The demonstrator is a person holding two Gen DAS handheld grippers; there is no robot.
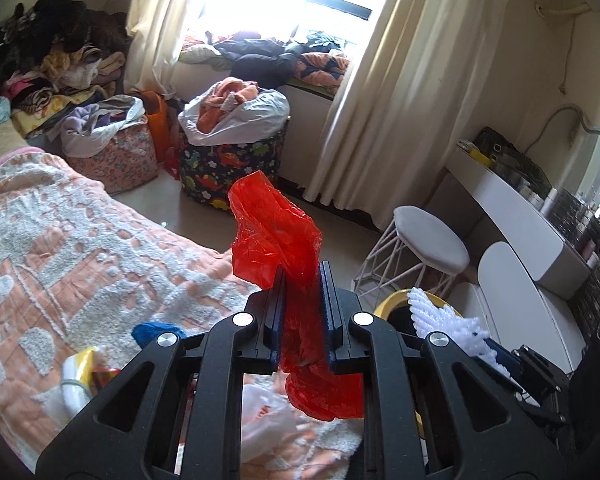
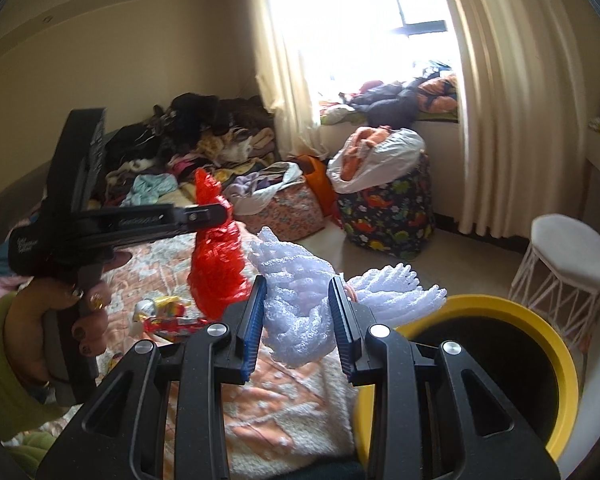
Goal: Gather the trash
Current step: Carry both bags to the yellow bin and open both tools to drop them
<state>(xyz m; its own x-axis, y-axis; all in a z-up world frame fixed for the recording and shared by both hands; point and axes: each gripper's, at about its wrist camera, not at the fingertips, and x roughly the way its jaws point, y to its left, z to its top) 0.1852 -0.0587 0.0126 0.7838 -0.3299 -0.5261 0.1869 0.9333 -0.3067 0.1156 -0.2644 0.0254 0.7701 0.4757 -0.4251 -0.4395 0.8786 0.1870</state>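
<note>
Left gripper (image 1: 303,312) clamps the red plastic bag (image 1: 274,232); right gripper (image 2: 298,316) clamps the white foam netting (image 2: 300,300). Carry each over the yellow-rimmed bin (image 2: 540,320), right of both, then release.

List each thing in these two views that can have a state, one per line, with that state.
Left tongs: shut on the red plastic bag, held up.
Right tongs: shut on the white foam wrap, held up.
Yellow-rimmed bin: open, upright.
Curtains: drawn apart.
Dinosaur-print basket: upright, overfilled with clothes.
White stool: upright, unoccupied.
</note>
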